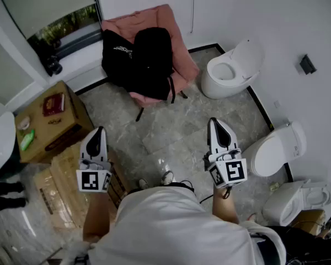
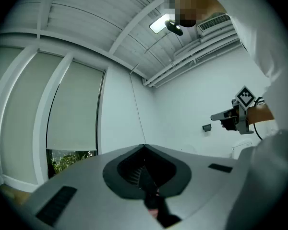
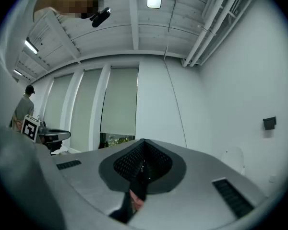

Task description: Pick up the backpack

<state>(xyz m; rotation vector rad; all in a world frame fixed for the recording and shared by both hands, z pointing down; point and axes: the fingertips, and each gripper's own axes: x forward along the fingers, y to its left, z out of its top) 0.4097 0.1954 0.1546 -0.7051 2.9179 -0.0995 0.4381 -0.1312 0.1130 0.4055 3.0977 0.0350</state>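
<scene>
A black backpack (image 1: 146,59) lies slumped on a pink chair (image 1: 179,51) at the far side of the room, next to a black garment (image 1: 117,57). Both grippers are held level near my body, well short of the chair and pointing toward it. My left gripper (image 1: 100,130) is shut with nothing in it; in its own view the jaws (image 2: 144,148) meet in a closed ridge. My right gripper (image 1: 214,121) is likewise shut and holds nothing, its jaws (image 3: 143,143) pressed together. Each gripper view shows walls, blinds and ceiling, not the backpack.
White toilets stand along the right wall (image 1: 229,70) (image 1: 278,148) (image 1: 298,200). Cardboard boxes (image 1: 52,123) (image 1: 66,186) are stacked at the left. A grey marble floor (image 1: 171,128) lies between me and the chair. A person (image 3: 25,107) stands far left.
</scene>
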